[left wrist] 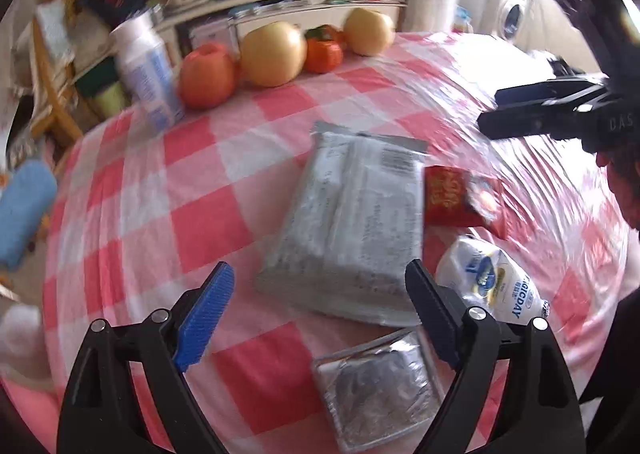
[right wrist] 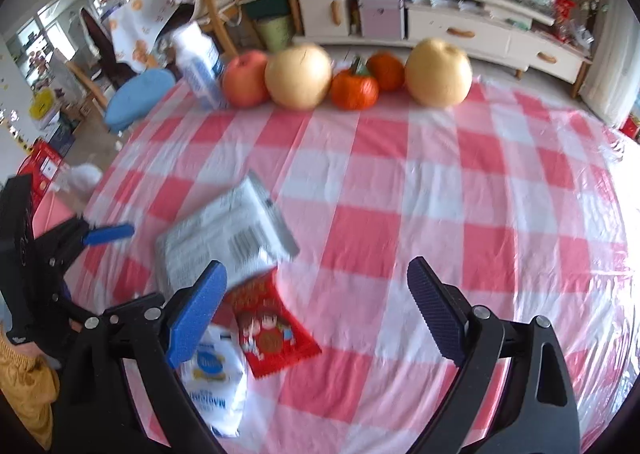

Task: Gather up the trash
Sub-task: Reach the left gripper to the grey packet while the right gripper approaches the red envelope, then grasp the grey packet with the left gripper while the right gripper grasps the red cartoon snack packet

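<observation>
Several wrappers lie on the red-and-white checked table (left wrist: 248, 230). A large grey packet (left wrist: 352, 221) lies just ahead of my open, empty left gripper (left wrist: 320, 294). A small silver foil packet (left wrist: 380, 386) lies between its fingers, nearer the camera. A red snack packet (left wrist: 460, 197) and a white wrapper (left wrist: 492, 286) lie to its right. My right gripper (right wrist: 316, 310) is open and empty, above the table. The red packet (right wrist: 268, 326), white wrapper (right wrist: 216, 378) and grey packet (right wrist: 224, 238) sit by its left finger. The right gripper also shows in the left wrist view (left wrist: 536, 113).
At the table's far edge stand a white bottle (right wrist: 200, 61), an apple (right wrist: 244, 77), two pears (right wrist: 298, 75) and two oranges (right wrist: 354, 87). A blue stool (right wrist: 136, 97), a wooden chair and a long cabinet (right wrist: 440, 29) stand beyond.
</observation>
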